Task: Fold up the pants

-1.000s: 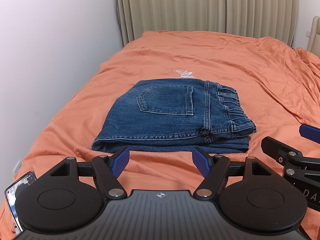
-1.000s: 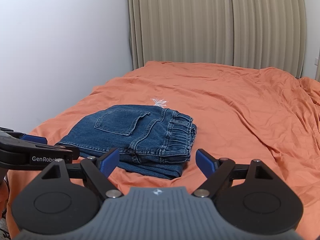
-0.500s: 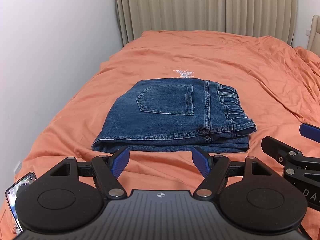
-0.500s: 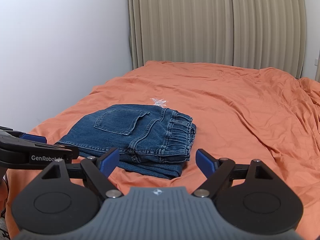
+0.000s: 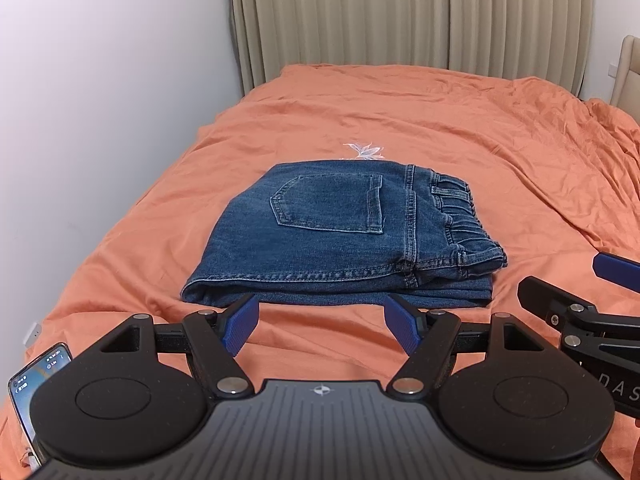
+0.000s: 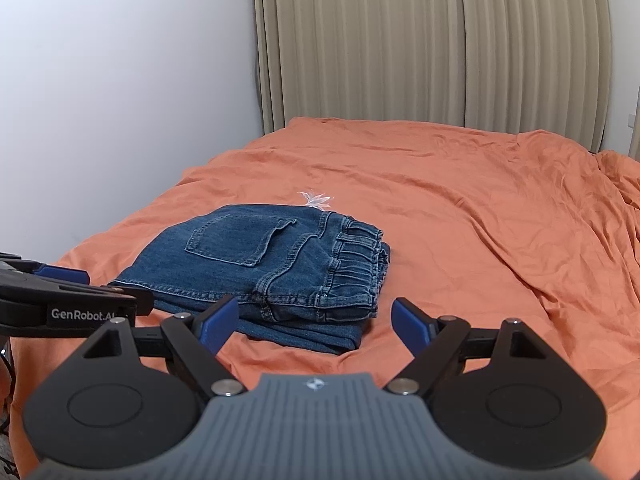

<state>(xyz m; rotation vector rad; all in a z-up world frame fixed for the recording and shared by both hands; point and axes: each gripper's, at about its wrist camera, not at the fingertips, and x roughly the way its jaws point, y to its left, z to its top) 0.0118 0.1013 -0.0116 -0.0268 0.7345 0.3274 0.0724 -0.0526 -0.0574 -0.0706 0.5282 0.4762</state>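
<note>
Blue denim pants (image 5: 340,236) lie folded into a compact stack on the orange bed, back pocket up and elastic waistband to the right; in the right wrist view the pants (image 6: 264,260) sit left of centre. My left gripper (image 5: 320,322) hovers open just short of the stack's near edge, nothing between its blue pads. My right gripper (image 6: 314,324) is open too, held back from the stack's near right corner, empty. Each gripper shows at the edge of the other's view.
The orange bedsheet (image 5: 500,152) is wrinkled and spreads wide to the right and beyond the pants. A white wall (image 5: 100,100) runs along the left; beige curtains (image 6: 440,48) hang behind the bed. A phone (image 5: 36,384) is mounted at lower left.
</note>
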